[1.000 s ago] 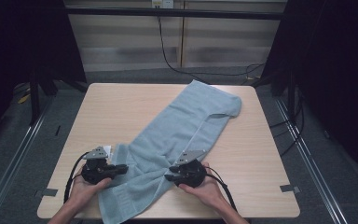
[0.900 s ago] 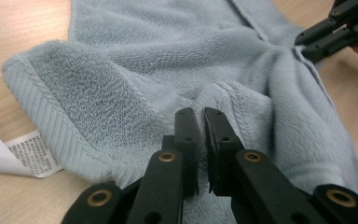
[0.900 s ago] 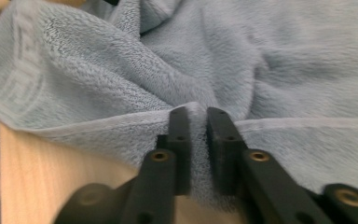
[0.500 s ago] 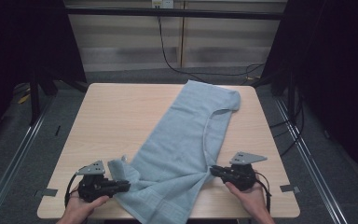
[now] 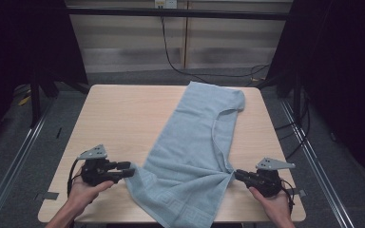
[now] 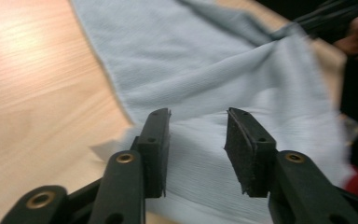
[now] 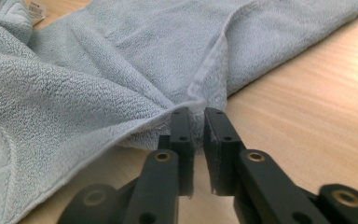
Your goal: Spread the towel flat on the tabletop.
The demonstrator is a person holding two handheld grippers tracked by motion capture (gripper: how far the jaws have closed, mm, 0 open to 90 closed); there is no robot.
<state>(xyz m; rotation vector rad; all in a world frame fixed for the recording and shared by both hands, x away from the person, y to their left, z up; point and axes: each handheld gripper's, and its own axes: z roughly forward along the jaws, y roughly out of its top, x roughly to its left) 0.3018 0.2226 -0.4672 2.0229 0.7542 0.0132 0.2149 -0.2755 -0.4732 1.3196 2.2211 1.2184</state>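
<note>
While bare tabletop [image 5: 119, 118] lies open on my left, my right gripper [image 5: 237, 174] pinches the pale blue towel's [image 5: 195, 147] hem near the front edge; my left gripper [image 5: 127, 169], jaws just opened, stands free beside its rumpled corner.

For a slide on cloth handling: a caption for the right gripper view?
Right gripper pinches the edge of a light blue towel on a wooden table.

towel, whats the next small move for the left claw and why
Probably bring the left claw back onto the near left edge of the towel and close on it. Its jaws have just been opening and stand apart with nothing pinched, while the right claw grips the opposite edge, pulling it taut. Both edges need holding to spread it flat.
</note>
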